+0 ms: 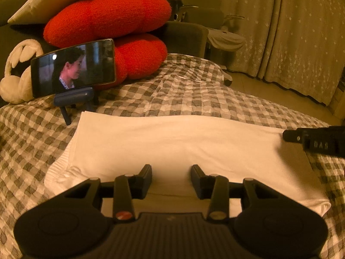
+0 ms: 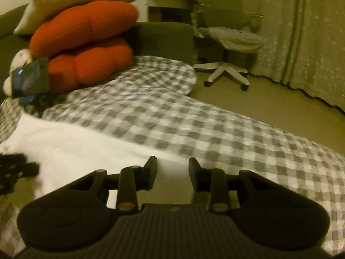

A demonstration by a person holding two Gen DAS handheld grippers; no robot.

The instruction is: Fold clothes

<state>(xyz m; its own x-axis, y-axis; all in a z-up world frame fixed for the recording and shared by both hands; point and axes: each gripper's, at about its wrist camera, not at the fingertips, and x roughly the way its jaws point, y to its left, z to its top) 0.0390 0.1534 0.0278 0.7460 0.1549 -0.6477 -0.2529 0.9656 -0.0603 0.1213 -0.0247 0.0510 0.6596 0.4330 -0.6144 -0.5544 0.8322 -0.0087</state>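
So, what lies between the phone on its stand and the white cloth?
In the left wrist view, only bare checkered bedspread lies between the phone and the white cloth; a stand leg reaches near its corner.

Both cameras are sitting low and close over the bed [image 1: 194,90], each looking forward and downward along its own fingers. The left view is facing the white cloth [image 1: 172,142] squarely; the right view is looking across its right end toward the chair [image 2: 226,43]. Both are sharing the red cushions [image 1: 112,15], phone [image 1: 73,67], checked cover and curtain [image 1: 301,32].
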